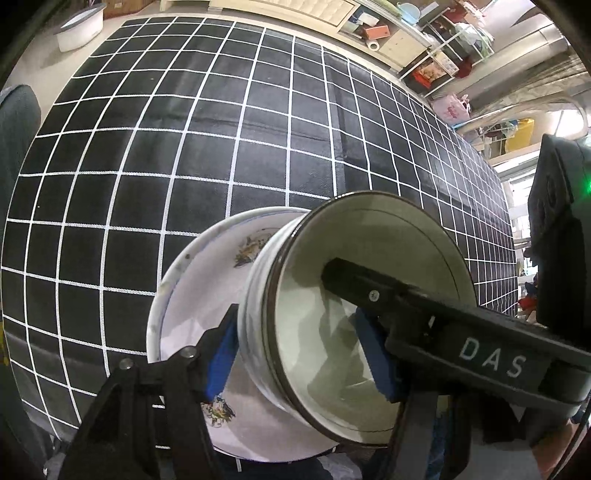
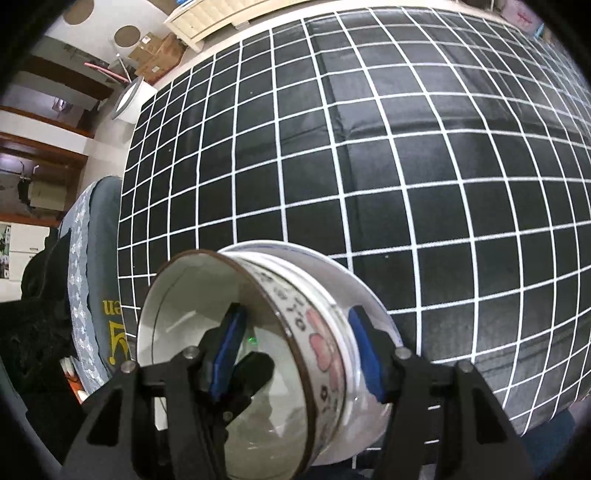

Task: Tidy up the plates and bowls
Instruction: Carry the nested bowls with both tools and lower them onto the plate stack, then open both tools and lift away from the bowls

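Blue-padded jaws on glossy round bowl [image 1: 332,314]

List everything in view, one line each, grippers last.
bowl: 1, white with dark rim and pink pattern outside, inside the plate, pinched by both grippers
plate: 1, white with blue rim and floral print, under the bowl
table cloth: 1, black with white grid, covering the table
tub: 1, white, on floor beyond table
left gripper: 1, black with blue pads, astride bowl wall
right gripper: 1, black with blue pads, astride bowl wall
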Available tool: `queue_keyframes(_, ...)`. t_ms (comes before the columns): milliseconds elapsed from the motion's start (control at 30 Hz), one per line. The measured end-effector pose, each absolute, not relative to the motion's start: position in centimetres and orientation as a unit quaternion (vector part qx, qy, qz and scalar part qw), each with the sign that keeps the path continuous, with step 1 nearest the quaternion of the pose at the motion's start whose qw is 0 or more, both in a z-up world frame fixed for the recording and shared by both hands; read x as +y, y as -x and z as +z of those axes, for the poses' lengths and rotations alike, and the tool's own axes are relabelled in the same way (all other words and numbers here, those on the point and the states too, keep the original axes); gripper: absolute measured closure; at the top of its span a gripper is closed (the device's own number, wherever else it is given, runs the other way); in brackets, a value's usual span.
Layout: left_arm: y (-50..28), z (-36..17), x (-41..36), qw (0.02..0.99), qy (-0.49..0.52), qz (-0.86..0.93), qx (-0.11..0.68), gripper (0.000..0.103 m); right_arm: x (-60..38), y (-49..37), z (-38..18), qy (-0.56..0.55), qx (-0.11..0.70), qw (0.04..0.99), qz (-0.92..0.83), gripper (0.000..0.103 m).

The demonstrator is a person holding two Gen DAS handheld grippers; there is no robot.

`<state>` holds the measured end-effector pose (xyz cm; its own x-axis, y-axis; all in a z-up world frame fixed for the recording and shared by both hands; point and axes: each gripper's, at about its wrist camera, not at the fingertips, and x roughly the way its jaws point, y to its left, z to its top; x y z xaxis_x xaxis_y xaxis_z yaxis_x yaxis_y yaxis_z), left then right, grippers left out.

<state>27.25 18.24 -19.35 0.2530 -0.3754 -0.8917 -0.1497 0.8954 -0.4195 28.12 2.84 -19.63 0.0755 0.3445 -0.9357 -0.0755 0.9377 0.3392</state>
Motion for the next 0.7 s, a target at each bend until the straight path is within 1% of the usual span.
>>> queue_keyframes(133, -27.6, -19.5, 17.8, 0.759, 0.221, -0.072, 0.608, 0.043, 2.9, -28.2, -19.6, -0.1, 0.664, 0.726, 0.146, 0.041)
queue_keyframes(300, -27.4, -19.0, 17.6, 0.765, 0.213, -0.063, 0.605, 0.044, 3.4, -27.5, -18.0, -0.043, 0.626, 0.764, 0.151, 0.041)
queue_keyframes(433, -27.5, -18.1, 17.3, 0.776, 0.19, -0.051, 0.599, 0.044, 2.4, -27.7, -17.4, -0.057, 0.62, 0.769, 0.145, 0.041)
queue_keyframes(700, -26.9, -15.2, 18.6, 0.793, 0.187, -0.029, 0.579, 0.044, 0.4, -27.1, -14.6, -0.059, 0.597, 0.785, 0.154, 0.041)
